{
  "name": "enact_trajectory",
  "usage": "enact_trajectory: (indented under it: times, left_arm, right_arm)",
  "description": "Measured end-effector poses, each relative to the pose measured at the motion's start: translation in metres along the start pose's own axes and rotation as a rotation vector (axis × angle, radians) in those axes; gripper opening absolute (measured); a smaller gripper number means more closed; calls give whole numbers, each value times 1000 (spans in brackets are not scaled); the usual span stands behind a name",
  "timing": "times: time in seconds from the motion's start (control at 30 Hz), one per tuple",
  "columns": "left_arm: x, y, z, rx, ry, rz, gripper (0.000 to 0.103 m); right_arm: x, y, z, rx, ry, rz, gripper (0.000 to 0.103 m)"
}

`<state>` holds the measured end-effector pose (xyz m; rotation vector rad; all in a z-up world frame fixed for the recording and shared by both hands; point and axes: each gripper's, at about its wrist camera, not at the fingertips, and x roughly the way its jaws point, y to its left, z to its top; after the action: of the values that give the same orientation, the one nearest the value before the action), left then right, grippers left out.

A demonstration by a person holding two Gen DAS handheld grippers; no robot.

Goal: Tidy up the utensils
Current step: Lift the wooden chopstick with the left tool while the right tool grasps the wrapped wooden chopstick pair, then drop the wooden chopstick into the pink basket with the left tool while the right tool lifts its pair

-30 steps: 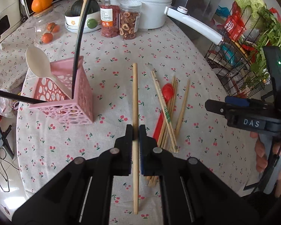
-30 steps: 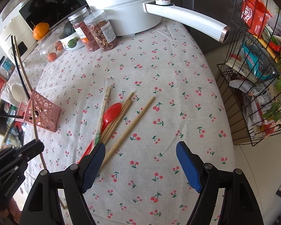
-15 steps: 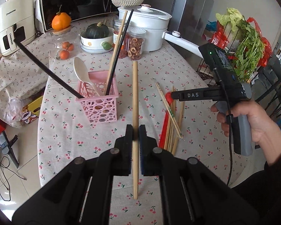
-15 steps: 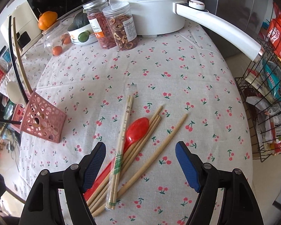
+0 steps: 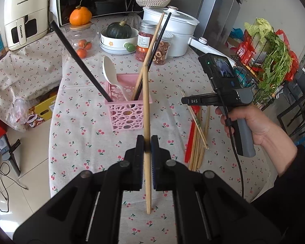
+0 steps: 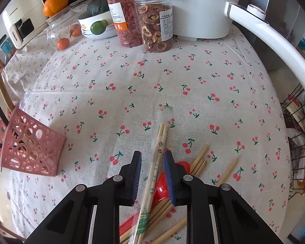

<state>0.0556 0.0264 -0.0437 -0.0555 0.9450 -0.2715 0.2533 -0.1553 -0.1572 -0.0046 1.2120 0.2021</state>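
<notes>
My left gripper (image 5: 146, 148) is shut on a bare wooden chopstick (image 5: 146, 101) held in the air, its far tip over the pink holed basket (image 5: 126, 113). The basket holds a white spoon (image 5: 109, 73), black chopsticks (image 5: 81, 61) and a wooden one. My right gripper (image 6: 152, 162) points down over the pile on the cloth. Its jaws are closing around a paper-wrapped chopstick pair (image 6: 158, 152), with a small gap still on both sides. Under the pair lie a red spoon (image 6: 162, 185) and several loose wooden chopsticks (image 6: 199, 162). The basket (image 6: 30, 148) stands to the left.
A white pot with a long handle (image 6: 274, 40), two jars (image 6: 152, 20) and a bowl with a squash (image 5: 118, 36) stand at the back. A wire rack with greens (image 5: 274, 61) stands past the table's right edge. A person's hand (image 5: 254, 122) holds the right gripper.
The left gripper drew back and up with its chopstick, bringing the tip over the basket. The right gripper sank onto the pile and its jaws narrowed around the wrapped pair.
</notes>
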Motion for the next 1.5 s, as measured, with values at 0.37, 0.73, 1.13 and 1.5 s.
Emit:
enact_trajectory:
  times: [0.37, 0.73, 1.13, 1.5]
  left_arm:
    - [-6, 7, 0, -2, -23, 29, 7]
    - [-33, 7, 6, 4, -134, 57, 7]
    - [-90, -1, 30, -38, -461, 81, 7]
    - [-60, -11, 55, -3, -563, 214, 7]
  right_arm:
    - [0, 16, -7, -68, -8, -34, 10]
    - [-90, 11, -26, -55, -196, 59, 10]
    - [-163, 18, -52, -51, -352, 145, 10]
    - [-168, 14, -58, -53, -365, 152, 10]
